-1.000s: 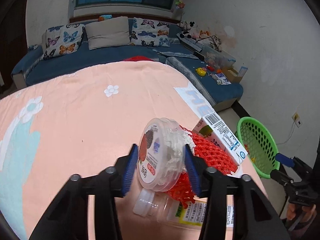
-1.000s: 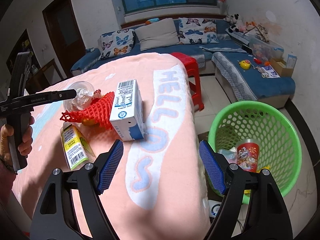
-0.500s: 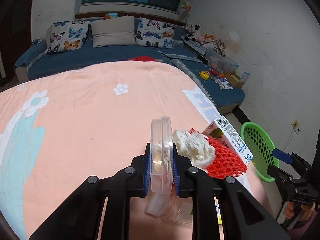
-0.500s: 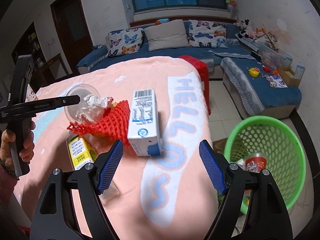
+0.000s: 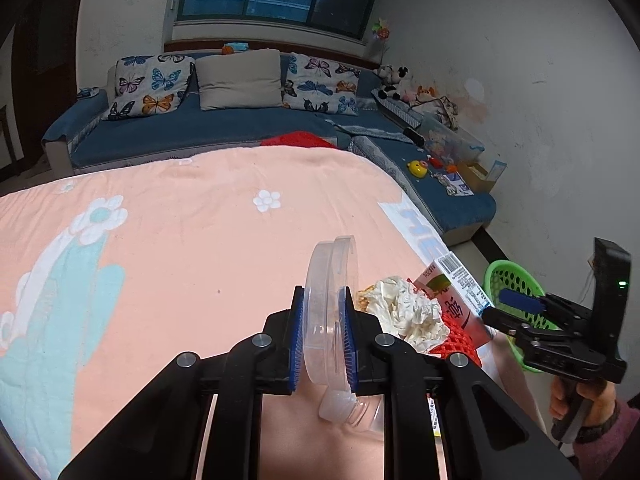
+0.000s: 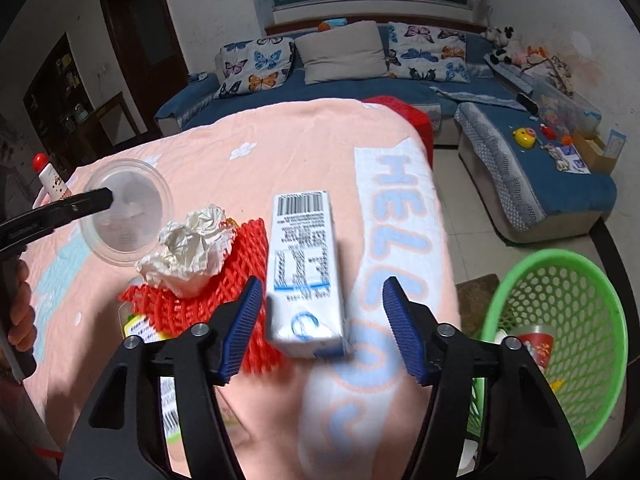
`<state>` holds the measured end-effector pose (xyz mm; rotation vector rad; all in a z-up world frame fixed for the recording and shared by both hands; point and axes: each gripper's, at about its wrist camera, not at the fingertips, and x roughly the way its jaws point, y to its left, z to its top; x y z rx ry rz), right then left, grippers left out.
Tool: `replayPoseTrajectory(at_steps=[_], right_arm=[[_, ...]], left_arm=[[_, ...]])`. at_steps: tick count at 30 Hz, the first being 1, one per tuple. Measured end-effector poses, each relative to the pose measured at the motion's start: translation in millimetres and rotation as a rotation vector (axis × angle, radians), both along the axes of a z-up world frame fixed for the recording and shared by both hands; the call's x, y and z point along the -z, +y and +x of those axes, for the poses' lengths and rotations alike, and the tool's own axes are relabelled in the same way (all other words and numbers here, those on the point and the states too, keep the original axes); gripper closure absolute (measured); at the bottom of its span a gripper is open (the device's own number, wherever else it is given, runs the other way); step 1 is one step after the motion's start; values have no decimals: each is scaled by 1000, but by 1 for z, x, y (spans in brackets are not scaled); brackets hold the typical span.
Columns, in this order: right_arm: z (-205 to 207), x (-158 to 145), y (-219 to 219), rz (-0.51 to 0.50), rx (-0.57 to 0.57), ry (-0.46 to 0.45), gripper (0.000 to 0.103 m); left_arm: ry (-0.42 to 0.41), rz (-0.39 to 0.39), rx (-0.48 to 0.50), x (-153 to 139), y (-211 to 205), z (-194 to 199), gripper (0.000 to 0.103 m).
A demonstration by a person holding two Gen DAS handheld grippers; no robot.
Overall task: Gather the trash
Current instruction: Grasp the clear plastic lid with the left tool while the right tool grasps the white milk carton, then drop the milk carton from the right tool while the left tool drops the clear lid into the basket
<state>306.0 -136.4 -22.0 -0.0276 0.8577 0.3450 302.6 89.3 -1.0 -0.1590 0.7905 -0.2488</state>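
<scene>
The right gripper (image 6: 322,328) hovers with its fingers wide, and the milk carton (image 6: 306,274) lies directly ahead between them, near the desk's right edge. The carton's long axis runs away from the gripper, roughly in line with the fingers, so a straight advance would likely bring the blue pads to its two long sides. Just left of it sit the red foam net (image 6: 224,268) and the crumpled tissue (image 6: 192,246). Farther left, the left gripper (image 5: 322,334) is clamped on a clear plastic lid (image 5: 330,312), held on edge above the pile. The green basket (image 6: 560,340) waits on the floor beyond the right edge.
</scene>
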Motion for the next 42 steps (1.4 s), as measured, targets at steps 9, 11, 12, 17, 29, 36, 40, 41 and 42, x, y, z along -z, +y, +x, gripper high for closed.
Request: replayPoseTrajectory(at_steps=[9,11,12,17,29,36,40,41,42], right_arm=[[25,17,20,-50,-5,33,50],[27,20,20,-55,0,37,57],[28,21,20,-54,-1,41,58],[21,17,17,-59,3,19,61],[-20,-16,-36,5,71,-60,61],[-38,-24,-87,-37,168,-91,61],[-42,-12,-129,-65,253,-64,61],[-42,-7,-139,-67,275,-53,61],[-42,-3,-146,-65,291,-44,61]], left_arm=[[-41,-2,-14,-19,11,-11,87],[-46,1,-10,-21,11,-13,87],[-48,0,-9,-22,10,-13,87],[-53,-9,2,-27,6,-16,89],[-63,-33,52,-36,-20,-18,90],[-72,-42,92,-43,-44,-18,90],[-76,-39,129,-46,-64,-16,90],[-77,-39,140,-47,-70,-16,90],[-77,-38,149,-47,-77,-16,90]])
